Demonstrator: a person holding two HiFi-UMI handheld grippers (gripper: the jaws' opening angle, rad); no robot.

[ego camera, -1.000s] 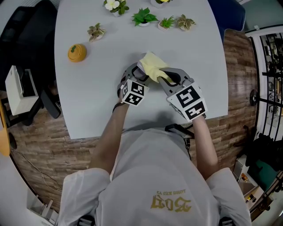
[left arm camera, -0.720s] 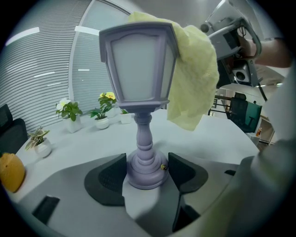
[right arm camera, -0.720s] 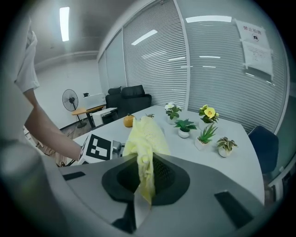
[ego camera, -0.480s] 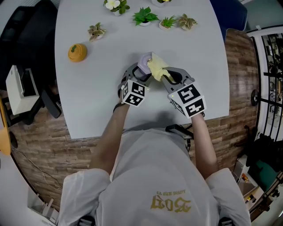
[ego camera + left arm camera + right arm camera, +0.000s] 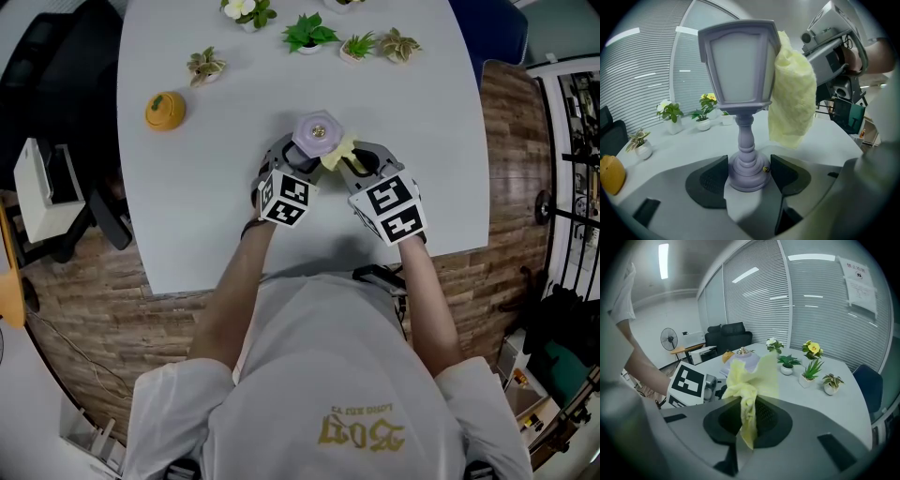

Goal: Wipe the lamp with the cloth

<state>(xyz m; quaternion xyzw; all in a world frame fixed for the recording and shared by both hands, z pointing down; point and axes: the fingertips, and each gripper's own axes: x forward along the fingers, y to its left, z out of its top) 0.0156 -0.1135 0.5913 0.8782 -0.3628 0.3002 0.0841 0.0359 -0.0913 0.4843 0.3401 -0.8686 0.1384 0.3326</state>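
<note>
No legible writing is recorded: the gold print on the shirt [image 5: 362,430] and the paper notice [image 5: 859,281] on the glass wall are too small to read. The lamp [image 5: 740,93] is noted as pale lilac and lantern-shaped, with frosted panels, a turned stem and a round base, standing upright on the grey table [image 5: 216,216] near its front edge. Its base is clamped between the left gripper [image 5: 747,176] pads. The yellow cloth [image 5: 749,380] is pinched in the right gripper [image 5: 749,416] and held against the lantern's side.
</note>
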